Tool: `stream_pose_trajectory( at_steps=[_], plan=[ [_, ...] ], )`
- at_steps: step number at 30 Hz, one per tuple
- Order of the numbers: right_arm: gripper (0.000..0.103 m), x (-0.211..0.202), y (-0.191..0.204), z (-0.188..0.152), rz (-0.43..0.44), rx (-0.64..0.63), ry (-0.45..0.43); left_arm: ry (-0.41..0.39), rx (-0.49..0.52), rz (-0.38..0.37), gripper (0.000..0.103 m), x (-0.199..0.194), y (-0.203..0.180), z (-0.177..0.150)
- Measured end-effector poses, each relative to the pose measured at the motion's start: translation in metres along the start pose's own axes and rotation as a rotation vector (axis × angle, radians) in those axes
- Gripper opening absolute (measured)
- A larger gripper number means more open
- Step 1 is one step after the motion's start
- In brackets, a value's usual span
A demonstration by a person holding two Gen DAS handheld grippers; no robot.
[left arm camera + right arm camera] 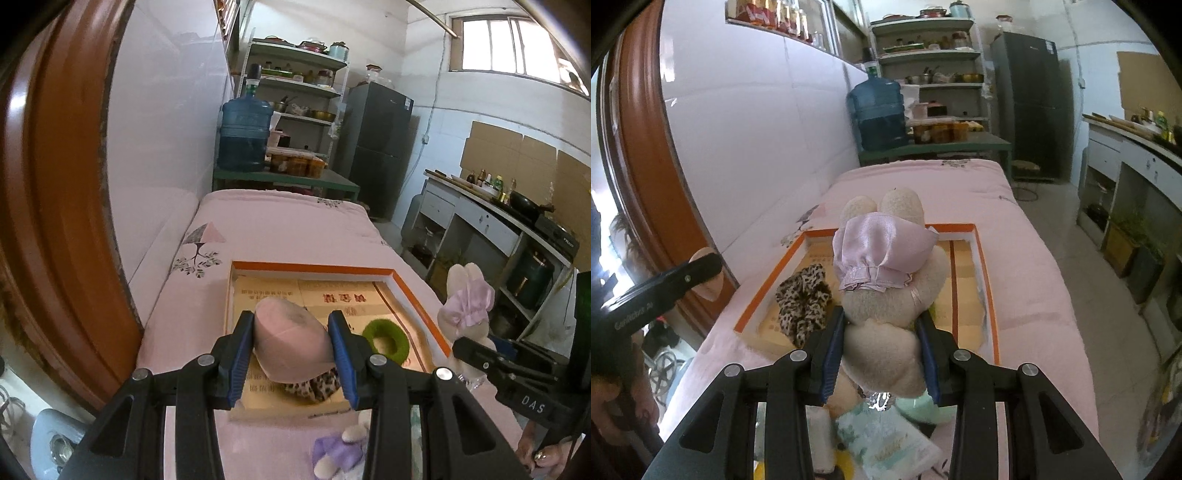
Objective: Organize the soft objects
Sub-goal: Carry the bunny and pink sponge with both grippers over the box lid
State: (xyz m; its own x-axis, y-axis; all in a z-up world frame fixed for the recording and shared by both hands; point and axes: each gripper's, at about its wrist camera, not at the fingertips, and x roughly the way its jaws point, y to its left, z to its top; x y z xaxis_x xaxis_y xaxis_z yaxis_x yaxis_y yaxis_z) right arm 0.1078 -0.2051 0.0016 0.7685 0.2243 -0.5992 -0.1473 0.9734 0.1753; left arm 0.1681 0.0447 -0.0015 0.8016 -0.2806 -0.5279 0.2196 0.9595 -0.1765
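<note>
My left gripper (291,350) is shut on a pink foam sponge (291,343) and holds it over the orange-rimmed box (314,268) on the pink bed. Under the sponge lies a leopard-print scrunchie (317,387), and a green ring (388,341) lies in the box to its right. My right gripper (882,343) is shut on a beige plush bunny (886,314) in a lilac satin bonnet, held above the box (990,295). The scrunchie (805,295) lies in the box's left part. The bunny (467,310) and right gripper also show at the right in the left wrist view.
A small lilac-dressed plush (343,450) lies on the bed before the box. A tissue pack (886,443), a white roll (822,439) and a mint object (927,408) lie below the right gripper. A brown door frame (62,184) stands left; a kitchen counter (491,218) right.
</note>
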Motion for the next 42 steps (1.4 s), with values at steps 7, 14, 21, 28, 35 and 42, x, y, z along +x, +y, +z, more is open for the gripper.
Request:
stream_pose_trajectory(
  at_steps=[7, 14, 21, 28, 35, 42],
  plan=[
    [0.038, 0.022, 0.004, 0.019, 0.036, -0.041, 0.019, 0.032, -0.029, -0.023, 0.041, 0.026, 0.002, 0.014],
    [0.038, 0.053, -0.008, 0.026, 0.014, -0.007, 0.031, 0.069, -0.041, -0.098, 0.041, 0.058, -0.019, 0.023],
    [0.038, 0.089, -0.029, 0.022, 0.014, 0.022, 0.109, 0.115, -0.040, -0.112, 0.041, 0.093, -0.034, 0.018],
    [0.038, 0.101, -0.038, 0.019, 0.025, 0.047, 0.125, 0.144, -0.045, -0.097, 0.041, 0.116, -0.034, 0.014],
    [0.038, 0.105, -0.043, 0.017, 0.037, 0.066, 0.129, 0.181, -0.049, -0.093, 0.041, 0.135, -0.036, 0.015],
    [0.038, 0.111, -0.049, 0.016, 0.051, 0.085, 0.144, 0.253, -0.077, -0.093, 0.041, 0.158, -0.029, 0.009]
  ],
)
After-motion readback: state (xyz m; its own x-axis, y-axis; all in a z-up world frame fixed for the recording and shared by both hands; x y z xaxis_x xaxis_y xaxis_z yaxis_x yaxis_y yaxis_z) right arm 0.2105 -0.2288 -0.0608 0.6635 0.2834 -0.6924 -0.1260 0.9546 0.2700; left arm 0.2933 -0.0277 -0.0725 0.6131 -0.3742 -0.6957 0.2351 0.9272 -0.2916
